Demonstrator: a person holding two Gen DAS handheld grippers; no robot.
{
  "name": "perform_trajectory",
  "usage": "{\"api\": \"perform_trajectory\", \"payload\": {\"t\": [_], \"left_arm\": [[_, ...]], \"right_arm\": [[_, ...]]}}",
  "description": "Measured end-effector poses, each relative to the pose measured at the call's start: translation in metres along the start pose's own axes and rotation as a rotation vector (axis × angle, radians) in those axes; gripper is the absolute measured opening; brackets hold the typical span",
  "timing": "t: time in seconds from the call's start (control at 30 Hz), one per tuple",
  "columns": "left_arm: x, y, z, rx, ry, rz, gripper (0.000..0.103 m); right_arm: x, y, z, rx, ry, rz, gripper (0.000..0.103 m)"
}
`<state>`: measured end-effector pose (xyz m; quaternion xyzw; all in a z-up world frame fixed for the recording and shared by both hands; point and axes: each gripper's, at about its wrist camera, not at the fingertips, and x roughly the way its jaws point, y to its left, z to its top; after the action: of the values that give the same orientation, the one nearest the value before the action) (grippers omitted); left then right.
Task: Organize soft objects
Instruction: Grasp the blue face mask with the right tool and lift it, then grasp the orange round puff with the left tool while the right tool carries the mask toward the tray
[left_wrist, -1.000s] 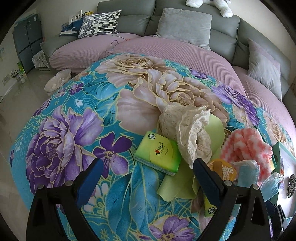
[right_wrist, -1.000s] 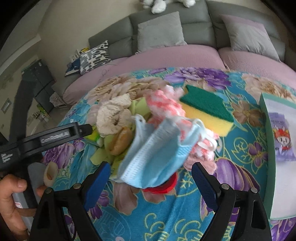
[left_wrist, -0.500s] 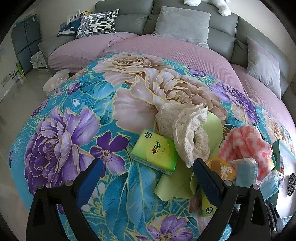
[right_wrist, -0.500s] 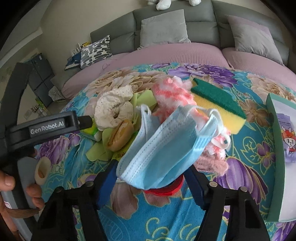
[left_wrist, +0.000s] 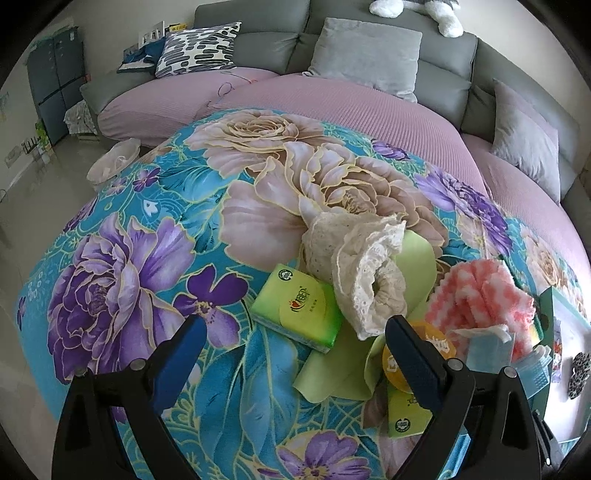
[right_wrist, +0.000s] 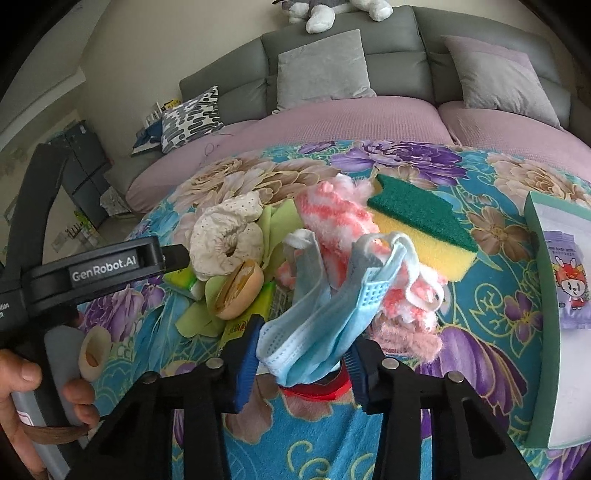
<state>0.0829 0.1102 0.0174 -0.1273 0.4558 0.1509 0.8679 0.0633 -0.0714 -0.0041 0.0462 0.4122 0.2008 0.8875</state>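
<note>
Blue pads of the right gripper (right_wrist: 303, 354) have just been closing on a pale blue face mask (right_wrist: 328, 306), and its crumpled lower edge now sits pinched between them, the left pad pressing its folds. The mask rises up and away from the jaws, its white ear loops draped over the things beyond. Directly under the fingertips lies something red (right_wrist: 317, 387), mostly hidden, on the floral cloth (right_wrist: 295, 443) that covers the table.

Just past the mask is a pink-and-white fluffy cloth (right_wrist: 332, 218), and beyond it to the right a yellow sponge with a green scouring top (right_wrist: 421, 225). Forward and left of the jaws sit a small burger-shaped toy (right_wrist: 240, 288), a light green cloth (right_wrist: 195, 317) beneath it, and farther on a rolled cream lace piece (right_wrist: 225, 236). Far right, a green-edged box (right_wrist: 535, 295) holds a purple packet (right_wrist: 569, 280).

The left gripper (left_wrist: 295, 354) hovers with its jaws spread wide and nothing between them; a hand (right_wrist: 22, 391) holds its black handle at the left of the right wrist view. Just ahead of its fingertips lies a green tissue pack (left_wrist: 299, 310), touching the lace roll behind it. A second green pack (left_wrist: 406, 417) lies by its right finger.

Well beyond the table stand a grey sofa (left_wrist: 369, 22) with mauve seat covers, grey cushions (left_wrist: 365, 59) and a patterned cushion (left_wrist: 199, 48).
</note>
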Motion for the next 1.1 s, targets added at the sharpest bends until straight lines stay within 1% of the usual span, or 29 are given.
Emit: {"api": "perform_trajectory", "payload": {"t": [0.1,0.2,0.3,0.47,0.8,0.93,1.1], "left_arm": [[-0.002,-0.002,0.000,-0.006,-0.001,-0.013,0.097],[-0.004,-0.005,0.000,-0.003,-0.004,-0.023,0.097],[-0.006,-0.005,0.001,-0.005,-0.010,-0.032,0.097],[-0.008,0.000,0.001,-0.032,-0.012,-0.051,0.097],[-0.011,0.009,0.003,-0.070,-0.023,-0.071,0.097],[-0.014,0.007,0.003,-0.070,-0.030,-0.083,0.097],[-0.015,0.000,0.003,-0.049,-0.029,-0.095,0.097]], "right_arm": [[-0.003,0.000,0.000,-0.003,-0.010,0.012,0.036],[-0.008,0.000,0.002,-0.003,-0.024,0.030,0.034],[-0.011,-0.005,0.003,0.027,-0.032,0.069,0.033],[-0.017,-0.007,0.006,0.036,-0.049,0.086,0.029],[-0.038,-0.006,0.012,0.048,-0.103,0.152,0.027],[-0.055,-0.007,0.016,0.048,-0.158,0.159,0.027],[-0.078,-0.019,0.022,0.080,-0.231,0.154,0.027]]}}
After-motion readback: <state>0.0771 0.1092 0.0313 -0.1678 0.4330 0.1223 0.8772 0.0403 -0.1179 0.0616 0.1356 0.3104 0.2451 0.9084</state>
